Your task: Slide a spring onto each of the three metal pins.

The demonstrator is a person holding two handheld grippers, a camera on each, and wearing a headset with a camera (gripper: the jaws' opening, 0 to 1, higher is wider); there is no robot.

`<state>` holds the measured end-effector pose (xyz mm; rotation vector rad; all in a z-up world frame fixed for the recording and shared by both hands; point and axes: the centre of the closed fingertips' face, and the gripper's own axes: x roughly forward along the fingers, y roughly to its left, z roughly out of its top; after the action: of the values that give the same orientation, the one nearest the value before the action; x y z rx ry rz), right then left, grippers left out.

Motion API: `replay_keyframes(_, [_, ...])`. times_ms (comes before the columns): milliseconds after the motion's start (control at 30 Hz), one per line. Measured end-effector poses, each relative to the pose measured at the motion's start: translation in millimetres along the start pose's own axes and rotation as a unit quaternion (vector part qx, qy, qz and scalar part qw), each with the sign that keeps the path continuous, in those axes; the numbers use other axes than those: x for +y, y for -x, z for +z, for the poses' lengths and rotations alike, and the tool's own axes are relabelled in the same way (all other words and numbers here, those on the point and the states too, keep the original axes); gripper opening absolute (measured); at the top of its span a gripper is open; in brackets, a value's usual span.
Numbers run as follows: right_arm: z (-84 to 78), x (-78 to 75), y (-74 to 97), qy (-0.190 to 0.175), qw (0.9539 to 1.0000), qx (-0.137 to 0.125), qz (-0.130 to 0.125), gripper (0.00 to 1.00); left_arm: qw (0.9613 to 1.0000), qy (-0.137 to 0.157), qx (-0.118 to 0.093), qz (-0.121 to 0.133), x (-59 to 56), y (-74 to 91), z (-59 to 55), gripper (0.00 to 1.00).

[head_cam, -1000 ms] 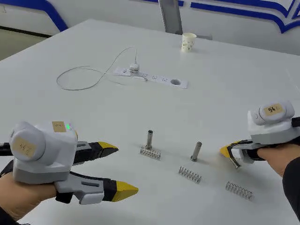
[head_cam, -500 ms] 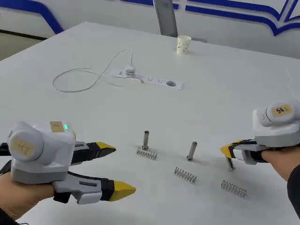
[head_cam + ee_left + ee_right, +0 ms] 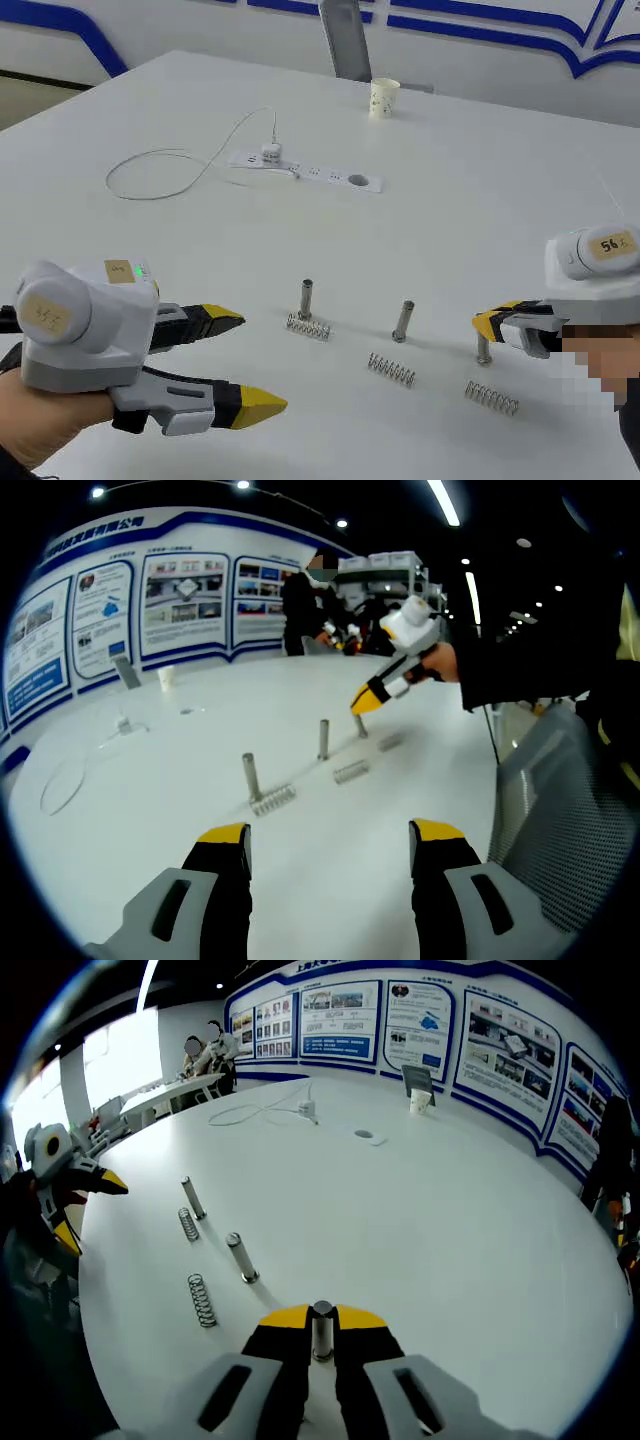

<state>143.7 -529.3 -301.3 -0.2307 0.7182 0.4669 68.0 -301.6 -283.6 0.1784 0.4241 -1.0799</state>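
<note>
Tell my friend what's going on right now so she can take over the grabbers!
Left gripper: open, holding nothing, above the table to the left of the parts.
Right gripper: shut on the right pin, which stands upright.
Left pin and middle pin stand free.
Left spring lies by the left pin's foot. Middle spring and right spring lie flat in front of their pins.
Done: no spring is on a pin yet.
Left: slide on all three.
</note>
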Motion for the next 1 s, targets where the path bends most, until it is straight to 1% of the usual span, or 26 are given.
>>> replay_keyframes(167, [-1.2,1.4,1.7,0.001,1.0000,-0.005,-0.001,0.09,1.0000,0.000,0.000,0.001,0.3,0.4,0.2,0.65])
replay_keyframes(267, [-1.2,3.3,3.6,0.003,0.9999,-0.014,-0.002,0.09,1.0000,-0.001,0.000,0.001,0.6,0.7,0.2,0.65])
replay_keyframes(500, [-3.4,3.3,4.9,-0.003,0.9999,-0.014,-0.001,0.09,1.0000,-0.003,0.002,0.000,-0.4,0.5,-0.2,0.65])
replay_keyframes(600, [-3.8,3.3,4.9,-0.005,0.9999,-0.012,0.001,0.09,1.0000,-0.002,0.000,0.001,0.2,1.0,0.8,0.65])
replay_keyframes(1000, [-4.0,1.7,7.2,0.008,0.9999,-0.010,-0.004,0.10,1.0000,-0.005,-0.002,0.002,-0.1,1.6,3.0,0.65])
